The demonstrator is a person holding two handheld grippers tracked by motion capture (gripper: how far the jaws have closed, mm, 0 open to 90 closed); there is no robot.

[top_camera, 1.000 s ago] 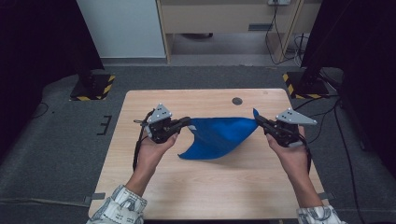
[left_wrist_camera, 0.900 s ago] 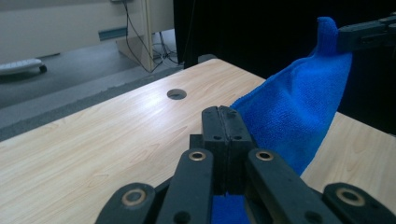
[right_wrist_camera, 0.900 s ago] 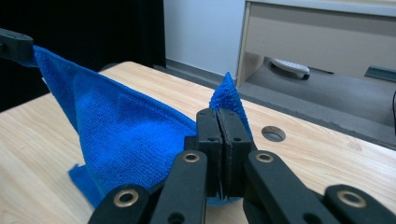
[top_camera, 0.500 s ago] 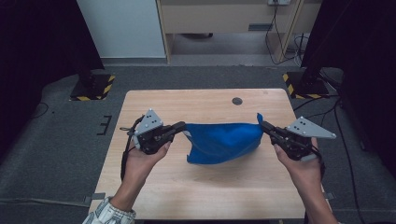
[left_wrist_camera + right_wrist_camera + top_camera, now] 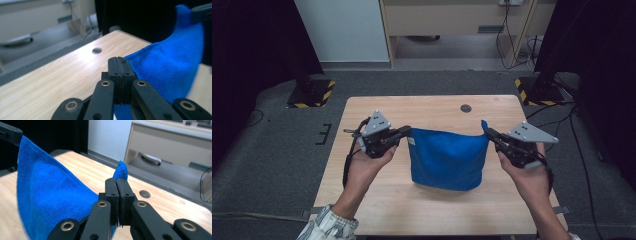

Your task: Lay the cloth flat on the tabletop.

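Both claws, left (image 5: 404, 132) and right (image 5: 488, 134), pinch the top corners of the blue cloth (image 5: 446, 160), which hangs over the desk (image 5: 362, 200), its bottom maybe touching; next, lay it down flat.

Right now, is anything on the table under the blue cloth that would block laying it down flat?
Nothing visible. The blue microfibre cloth hangs between the left gripper and right gripper, each shut on a top corner. The light wooden table around it is bare, apart from a small dark round hole near the far edge.

Bright overhead light, glare on tabletop (image 5: 82, 53), dark blurred backgrounds, soft focus
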